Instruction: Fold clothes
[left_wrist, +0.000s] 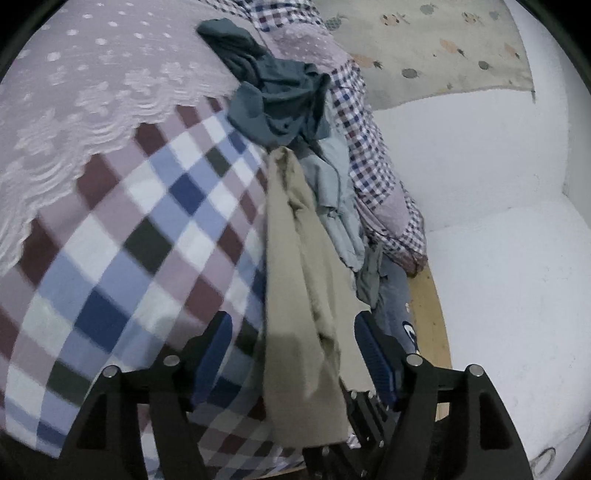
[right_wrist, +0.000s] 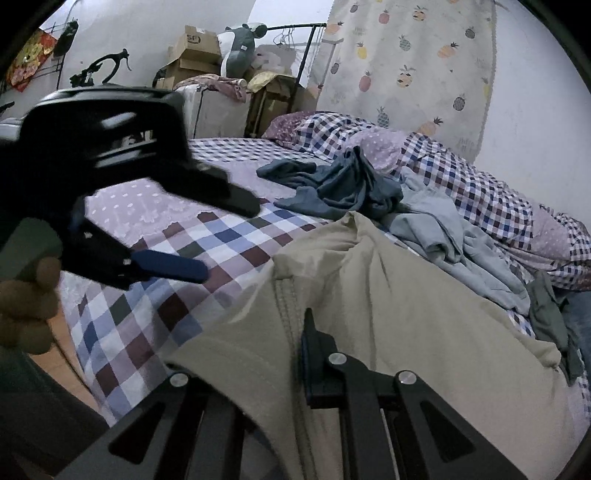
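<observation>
beige cloth in the right gripper, left gripper spread wide

the right gripper (right_wrist: 295, 354) sits at the bottom centre of its view, clamped on the beige cloth (right_wrist: 388, 295): one blue-padded finger (right_wrist: 308, 350) shows on top of the fabric near a stitched seam, the other is hidden beneath. the cloth fills the lower middle of that frame and rises to a peak at mid-frame.

the left gripper (left_wrist: 291, 343) is at the bottom of its own view, its blue pads (left_wrist: 212, 354) well apart. the beige cloth (left_wrist: 295, 266) hangs as a long strip between them, brushing or just beside the right-hand pad; whether it touches cannot be told. in the right wrist view the same gripper (right_wrist: 173, 264) is at the left edge, a hand (right_wrist: 26, 310) wrapped on its grip.

under both lies a bed (left_wrist: 122, 229) with a checked sheet and a lilac dotted panel at upper left. a dark blue garment (left_wrist: 273, 99) is crumpled at upper centre, a pale blue garment (left_wrist: 332, 192) just below it, touching the beige strip. a small-check quilt (left_wrist: 362, 140) runs along the right of the pile. a white wall (left_wrist: 498, 221) fills the right, and a pineapple-print curtain (right_wrist: 413, 66) the upper right. boxes (right_wrist: 195, 51) stand at upper left of the right wrist view.
</observation>
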